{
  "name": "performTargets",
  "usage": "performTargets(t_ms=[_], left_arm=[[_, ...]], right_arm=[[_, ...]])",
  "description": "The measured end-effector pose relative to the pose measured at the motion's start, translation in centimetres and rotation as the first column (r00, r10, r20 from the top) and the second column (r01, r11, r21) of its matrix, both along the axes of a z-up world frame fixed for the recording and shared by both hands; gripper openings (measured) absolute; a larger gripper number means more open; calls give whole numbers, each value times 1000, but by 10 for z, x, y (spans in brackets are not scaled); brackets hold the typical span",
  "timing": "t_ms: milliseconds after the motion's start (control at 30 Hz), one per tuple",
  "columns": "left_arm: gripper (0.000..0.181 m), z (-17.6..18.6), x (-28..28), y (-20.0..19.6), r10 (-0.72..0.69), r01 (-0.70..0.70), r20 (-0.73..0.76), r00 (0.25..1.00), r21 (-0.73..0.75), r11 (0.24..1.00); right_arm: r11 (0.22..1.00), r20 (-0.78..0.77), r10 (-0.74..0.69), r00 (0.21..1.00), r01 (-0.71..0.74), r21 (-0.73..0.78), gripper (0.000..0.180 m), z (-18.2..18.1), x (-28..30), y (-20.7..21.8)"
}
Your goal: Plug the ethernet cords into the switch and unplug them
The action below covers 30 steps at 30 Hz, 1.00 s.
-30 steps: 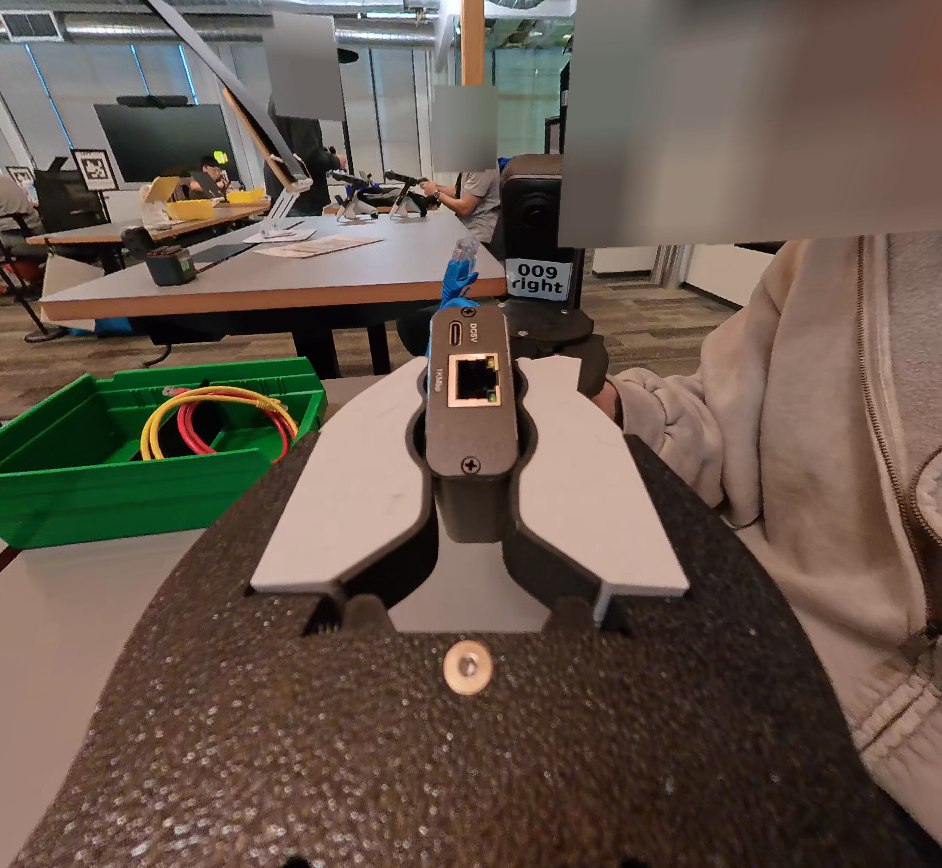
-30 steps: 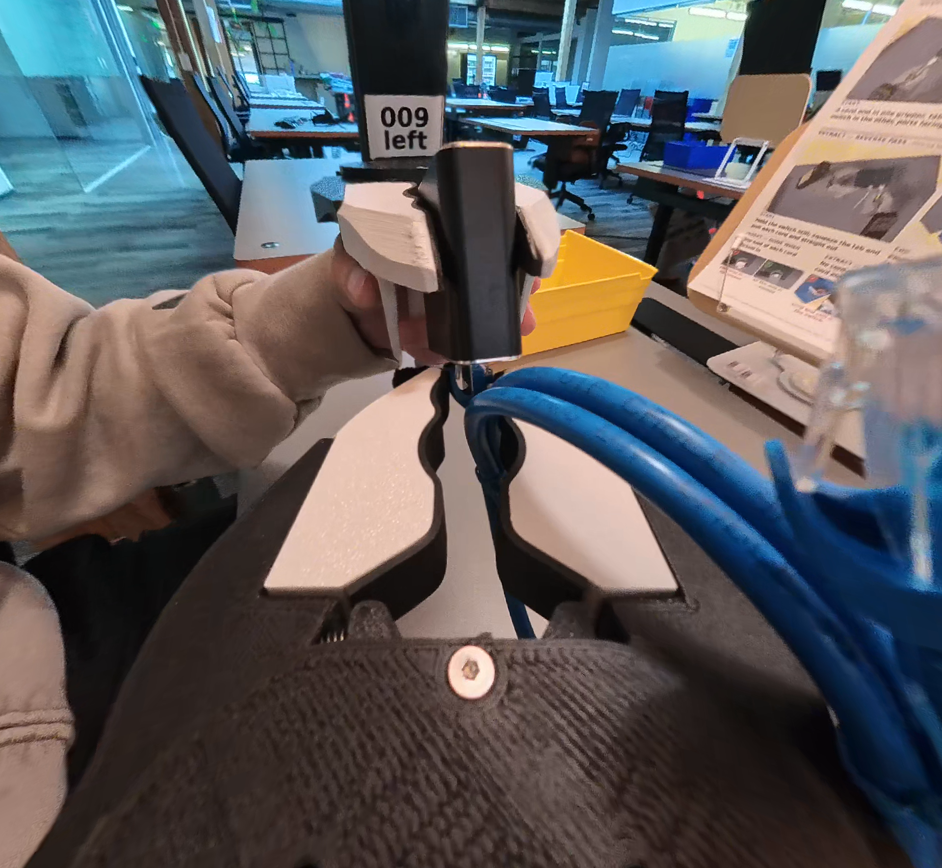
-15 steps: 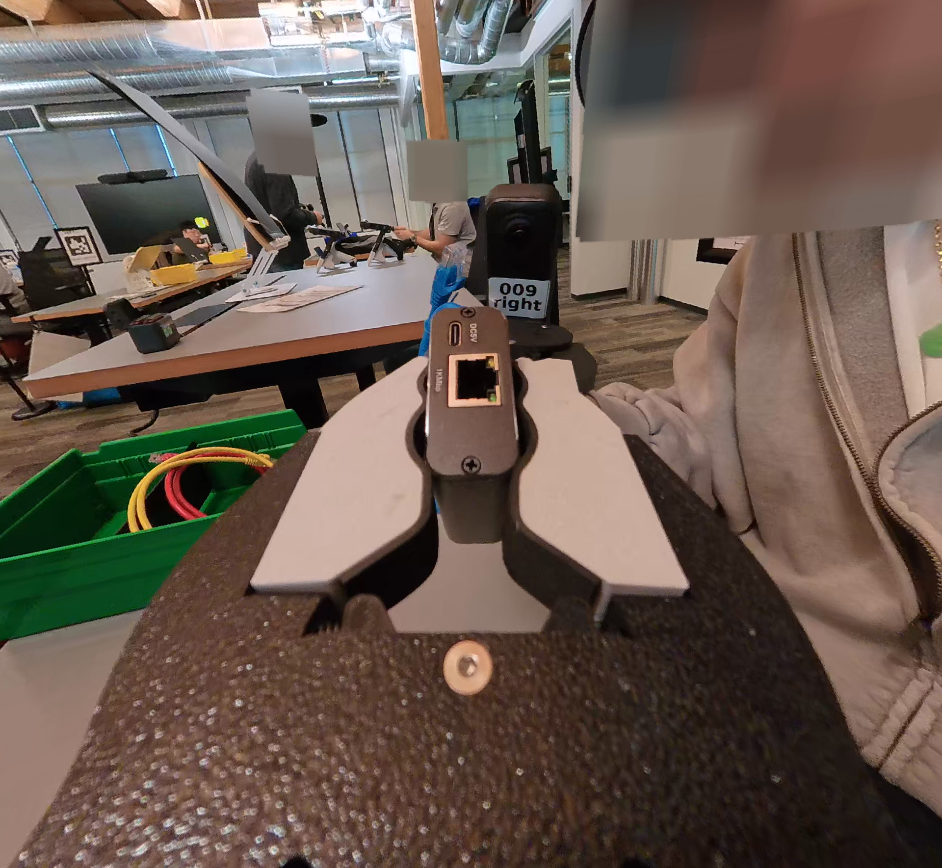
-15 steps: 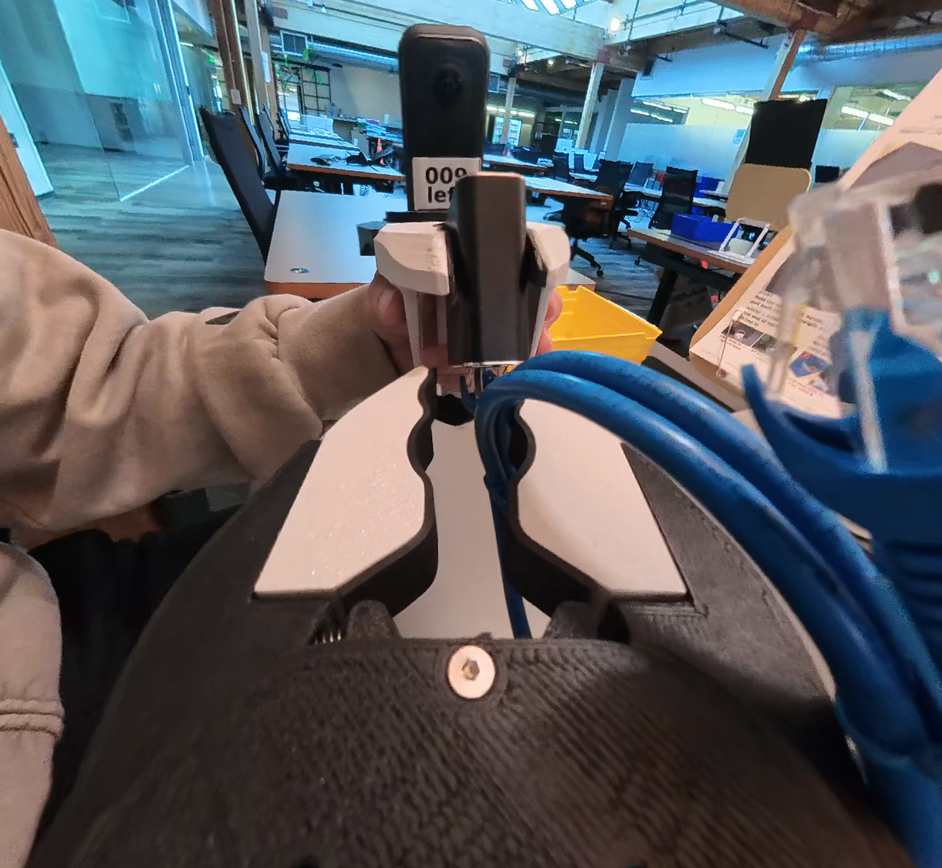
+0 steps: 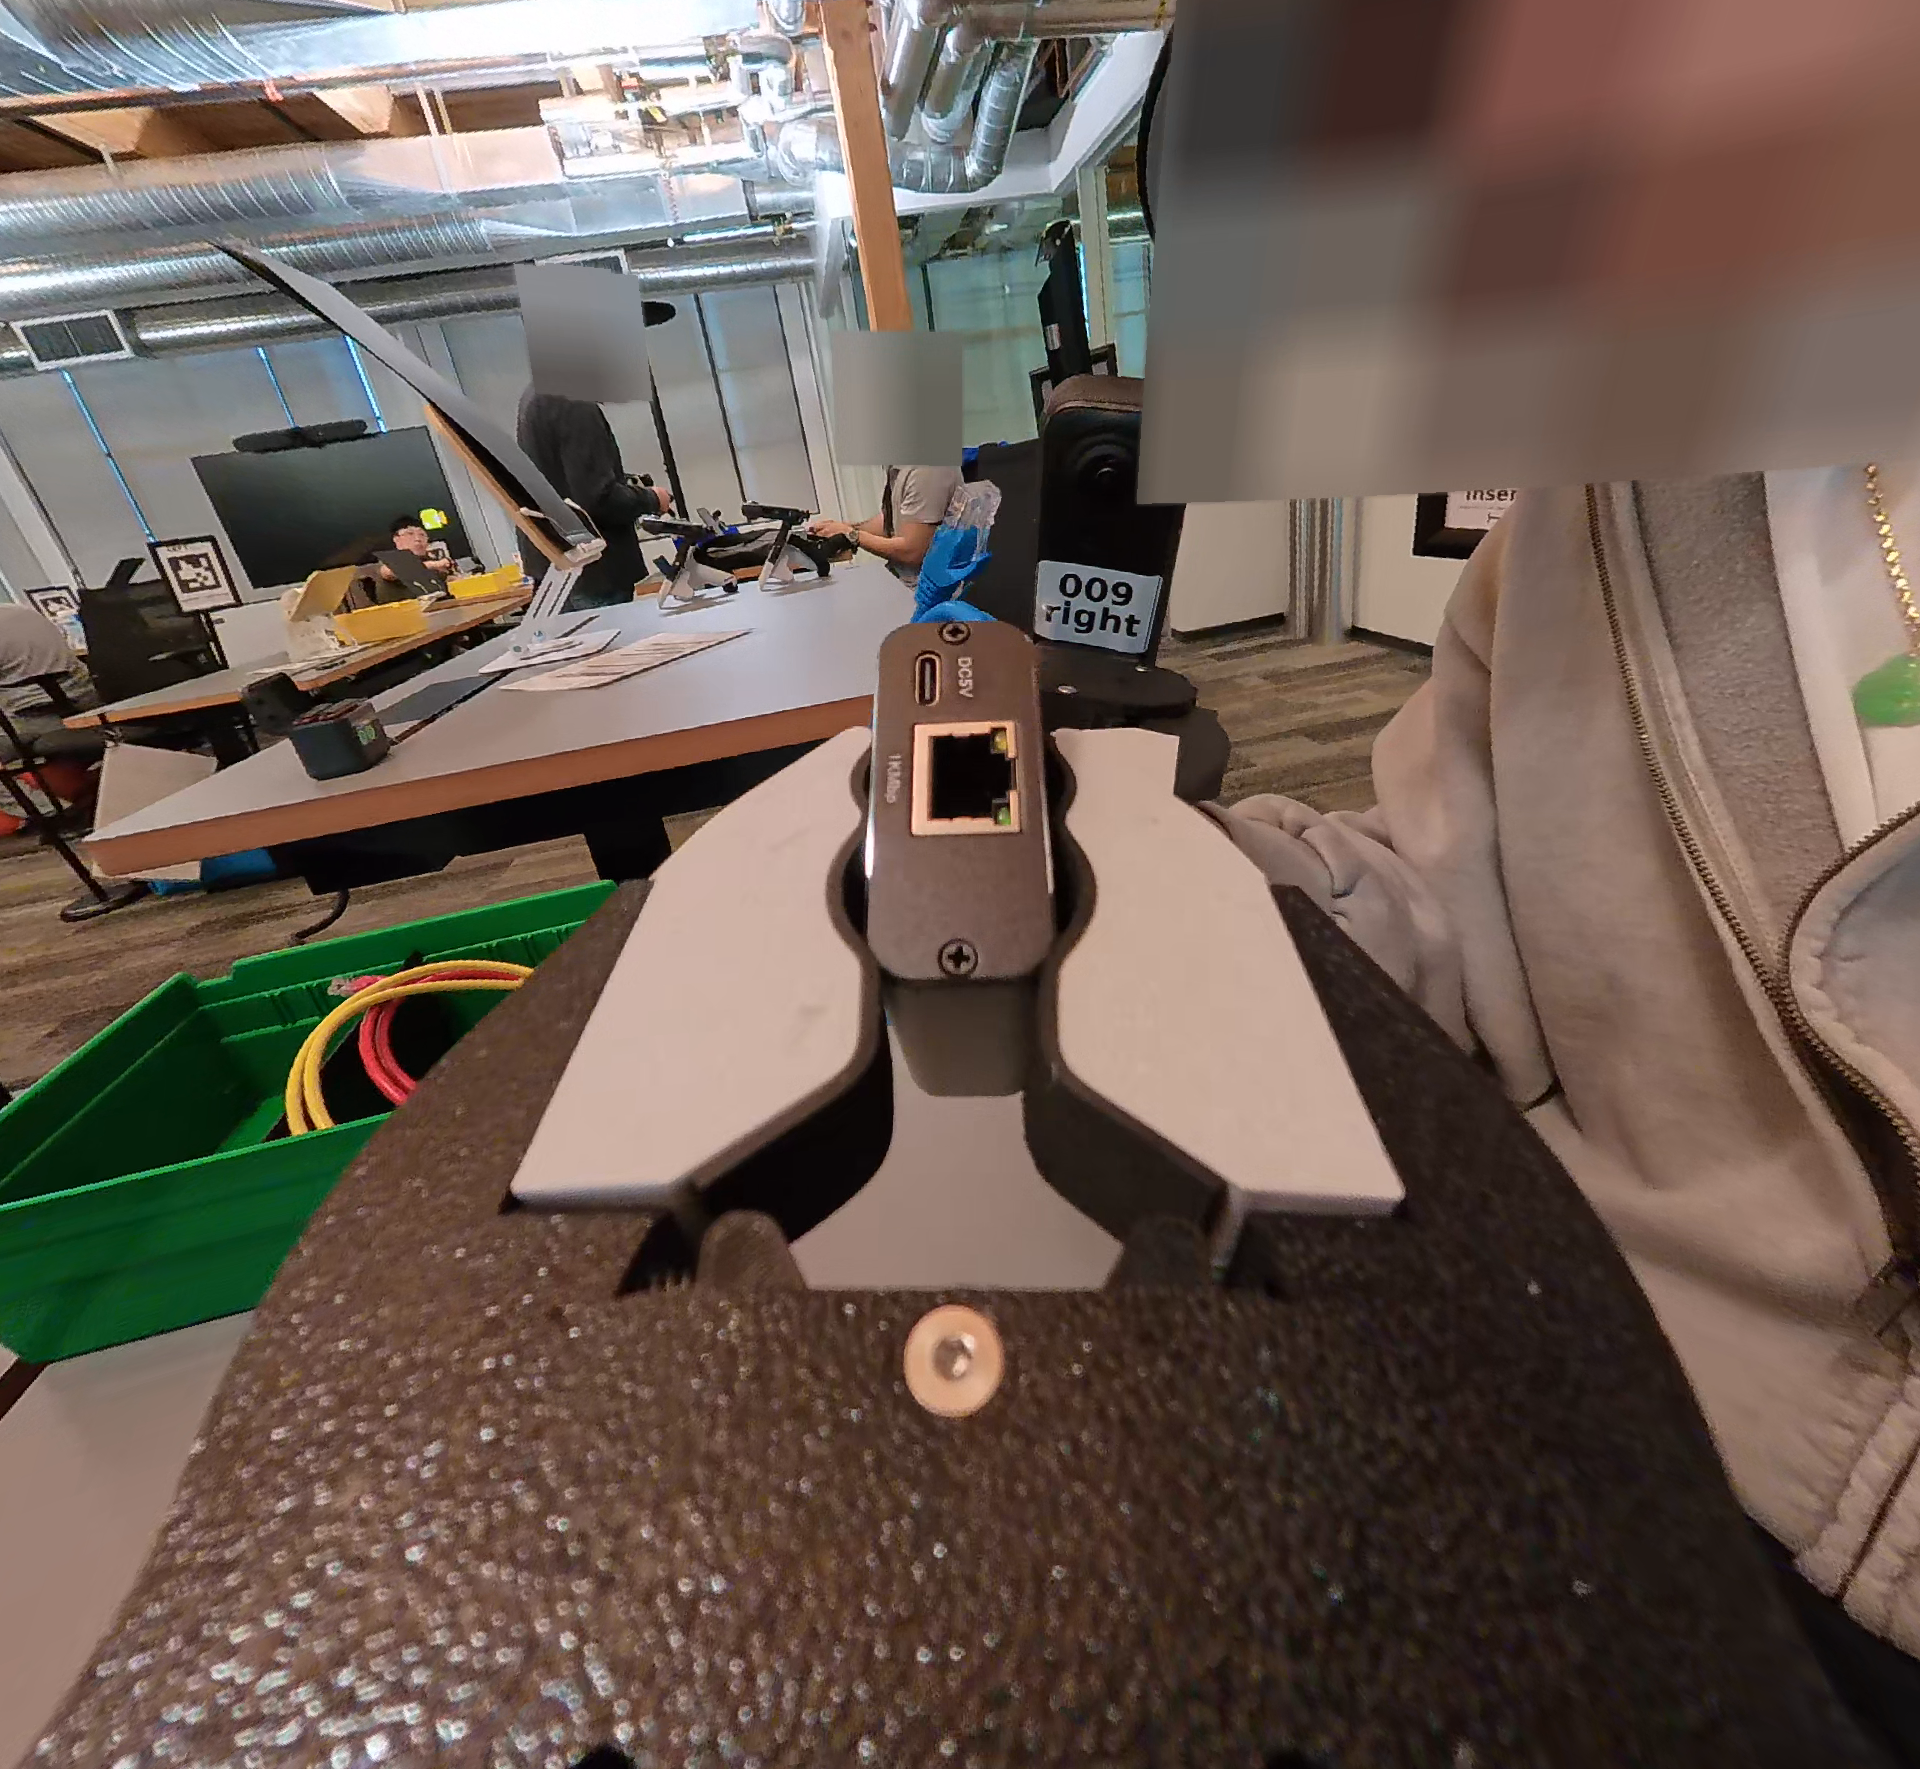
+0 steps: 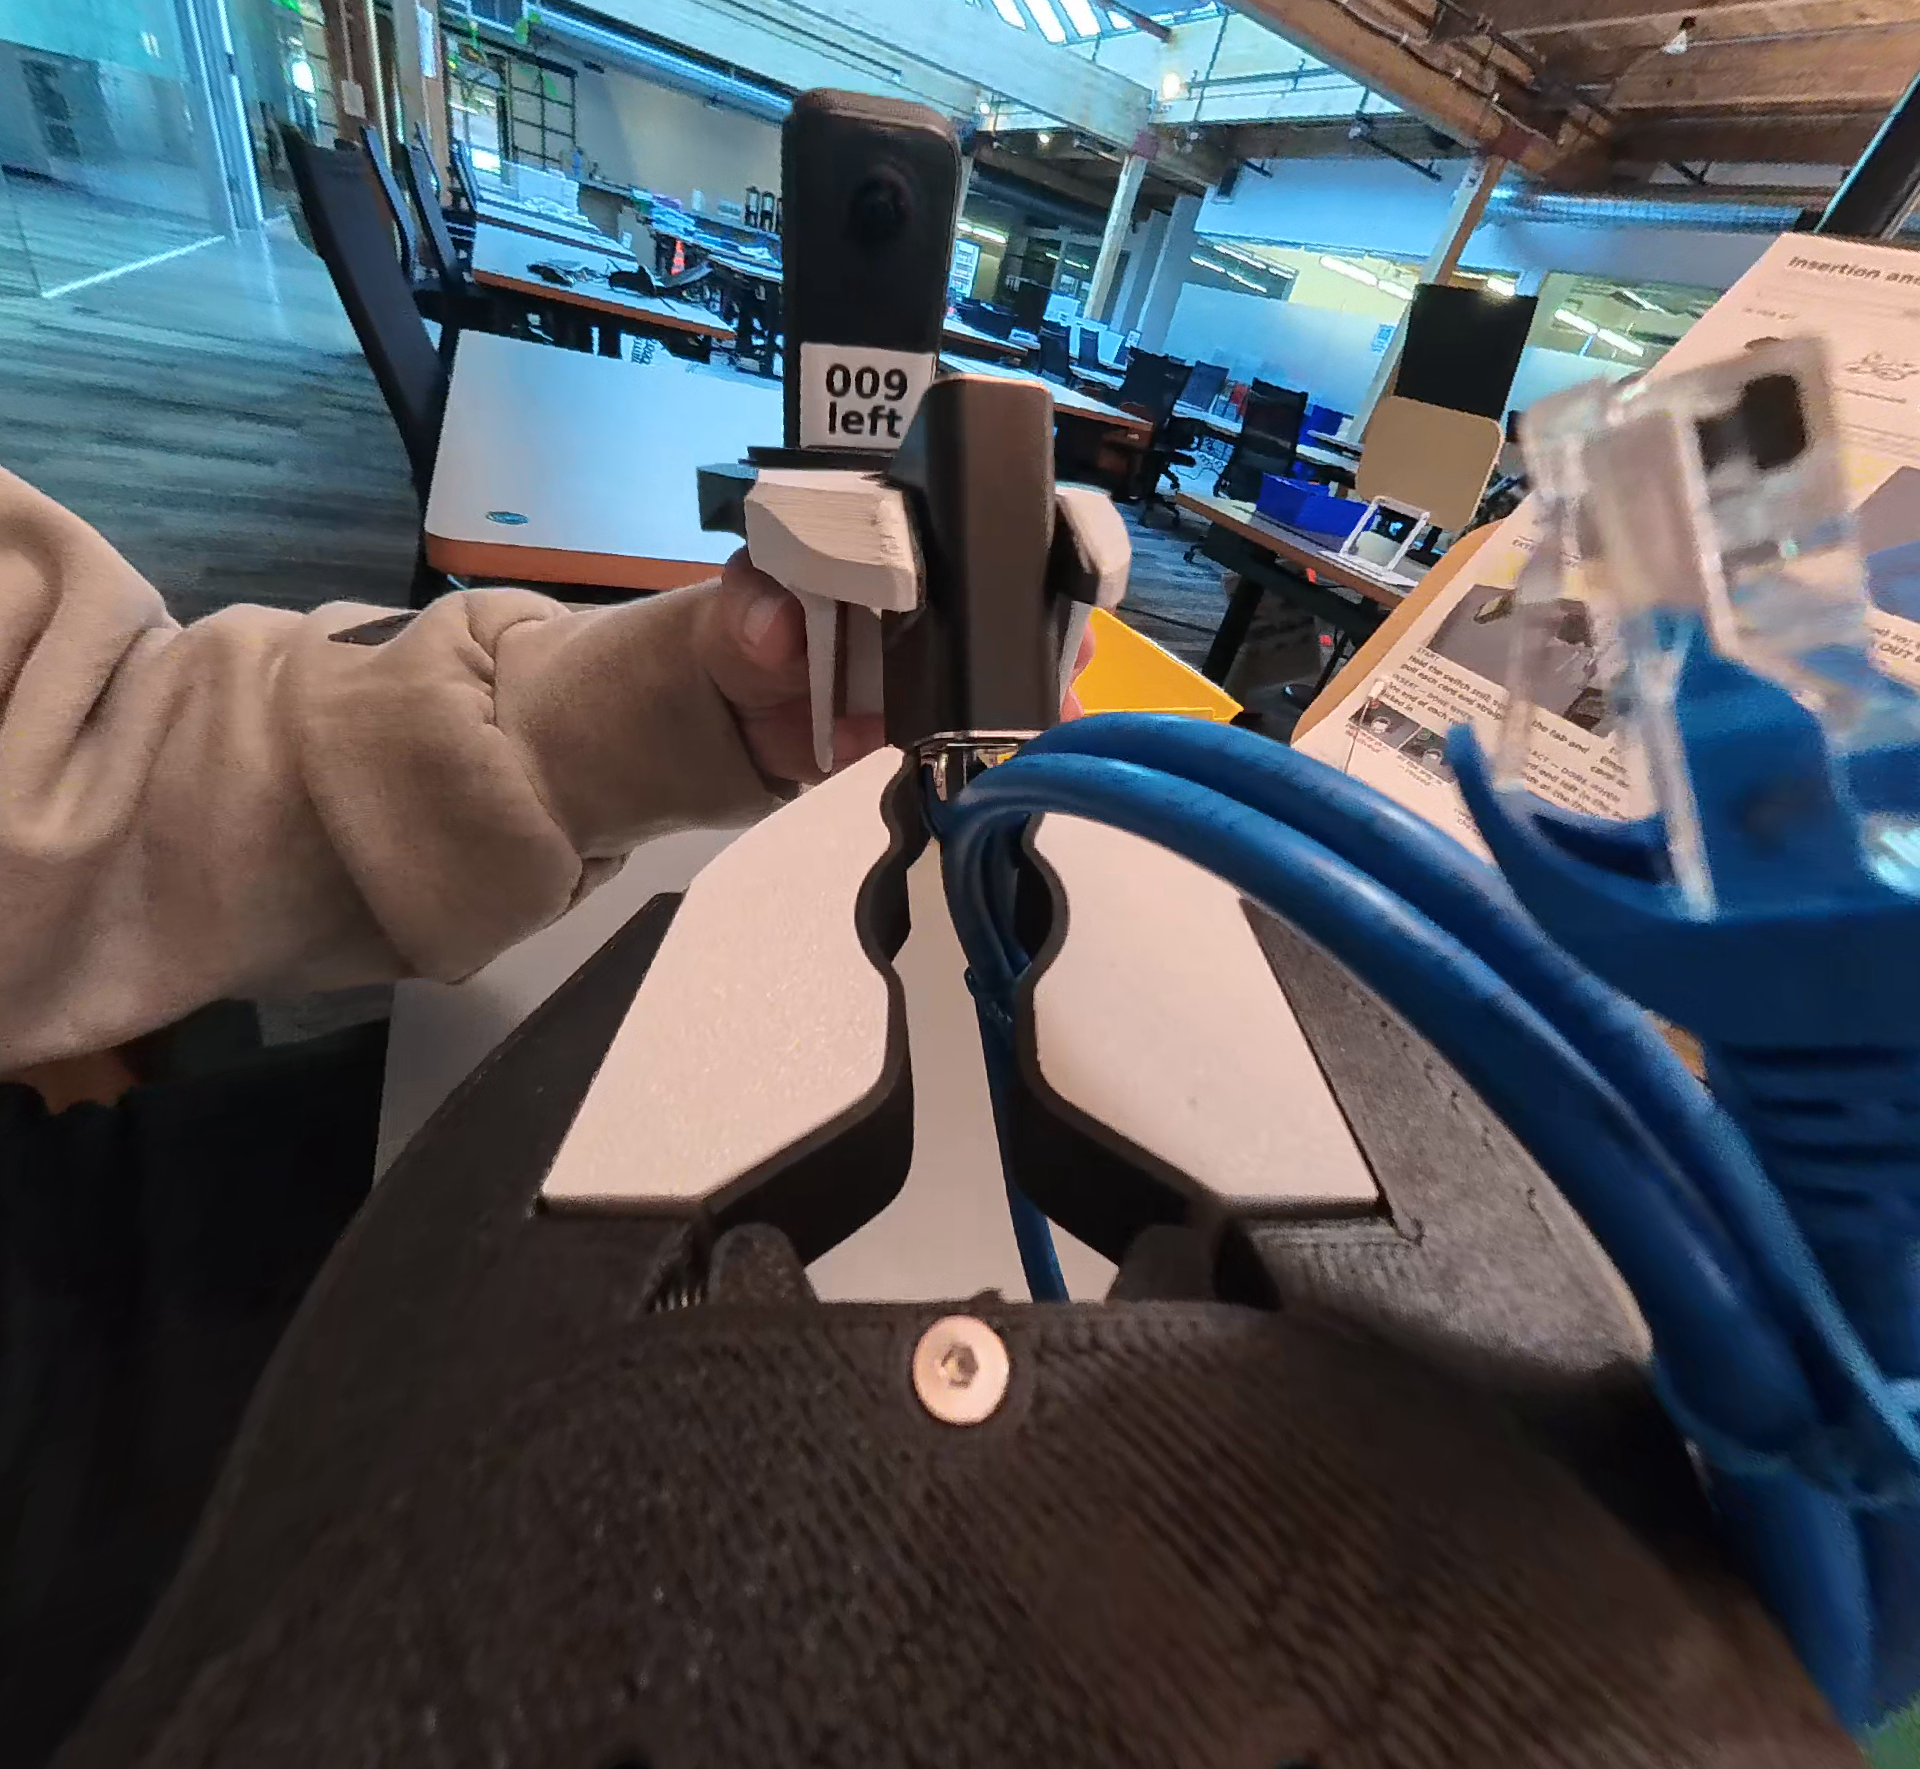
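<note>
Each camera sits just behind its own claw, looking forward along the fingers; the two face each other at close range; both share the switch held between them.

Left gripper: black pebbled body, two pale grey flat fingers with black scalloped inner edges, silver hex screw at centre.
Right gripper: same build, screw, spring visible at left finger root.
Black camera, white label, on left unit.
Sleeve: beige fleece; zip hoodie.
</note>
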<state>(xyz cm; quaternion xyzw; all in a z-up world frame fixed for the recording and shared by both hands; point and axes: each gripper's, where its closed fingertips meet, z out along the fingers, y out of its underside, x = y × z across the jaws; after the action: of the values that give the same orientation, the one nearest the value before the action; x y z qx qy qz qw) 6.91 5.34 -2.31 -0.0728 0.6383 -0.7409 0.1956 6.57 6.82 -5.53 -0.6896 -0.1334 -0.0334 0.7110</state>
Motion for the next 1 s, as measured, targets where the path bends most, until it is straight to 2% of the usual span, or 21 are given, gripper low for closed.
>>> performTargets(t_ms=[233, 300, 333, 533, 833, 1000], left_arm=[[26, 1, -3, 0, -3, 3, 27, 1000, 2, 1000], [26, 1, -5, -1, -3, 2, 43, 999, 17, 1000], [26, 0, -6, -2, -4, 3, 47, 999, 26, 1000], [26, 0, -8, -3, -13, 11, 60, 998, 42, 999], [26, -3, -9, 4, -12, 12, 60, 998, -7, 1000], [26, -4, -6, 6, -1, 2, 72, 997, -11, 1000]], right_arm=[[1000, -55, 21, 998, -22, -6, 15, -4, -2, 3], [1000, -50, 25, 998, -25, 1, 11, -4, -3, 3], [1000, -49, 30, 998, -30, 2, 15, -4, -4, 3], [999, -34, 38, 999, -38, -4, 15, -4, -6, 2], [999, 33, -28, 999, 29, -24, 10, -9, -4, 7], [997, 21, -77, 997, 77, -25, 14, -12, -1, 10]])
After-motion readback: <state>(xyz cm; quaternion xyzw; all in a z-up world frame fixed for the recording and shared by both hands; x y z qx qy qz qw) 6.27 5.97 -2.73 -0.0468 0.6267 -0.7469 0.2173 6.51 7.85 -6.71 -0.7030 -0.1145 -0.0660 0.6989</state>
